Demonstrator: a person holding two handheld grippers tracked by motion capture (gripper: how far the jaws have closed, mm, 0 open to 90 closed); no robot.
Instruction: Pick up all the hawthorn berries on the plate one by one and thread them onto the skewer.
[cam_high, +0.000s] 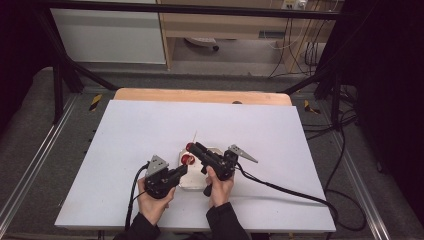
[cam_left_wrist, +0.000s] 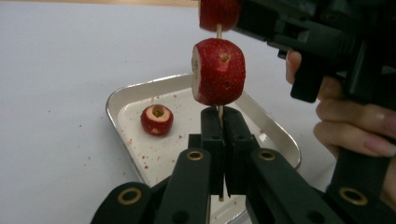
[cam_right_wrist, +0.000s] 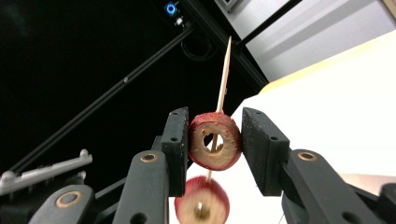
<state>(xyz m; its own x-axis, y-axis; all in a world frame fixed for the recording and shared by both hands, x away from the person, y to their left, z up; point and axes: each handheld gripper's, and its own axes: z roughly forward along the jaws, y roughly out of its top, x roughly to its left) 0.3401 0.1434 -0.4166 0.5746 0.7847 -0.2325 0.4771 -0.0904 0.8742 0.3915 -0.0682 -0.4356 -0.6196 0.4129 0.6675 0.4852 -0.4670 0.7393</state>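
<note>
Your left gripper (cam_left_wrist: 219, 122) had its jaws clamped on the skewer (cam_right_wrist: 224, 74) just below a red fruit piece (cam_left_wrist: 218, 71); your right gripper (cam_right_wrist: 215, 147) squeezed the upper piece (cam_right_wrist: 215, 140). Beneath sat a tray (cam_left_wrist: 122, 95) holding another piece (cam_left_wrist: 157, 119).

The left gripper (cam_left_wrist: 219, 122) has its jaws clamped on the skewer (cam_left_wrist: 219, 111), pointing upward. The right gripper (cam_right_wrist: 215, 145) squeezes a fruit slice (cam_right_wrist: 215, 141) higher on that skewer.

even overhead light on the white table (cam_high: 150, 130), dim dark surroundings, soft low-resolution blur
</note>
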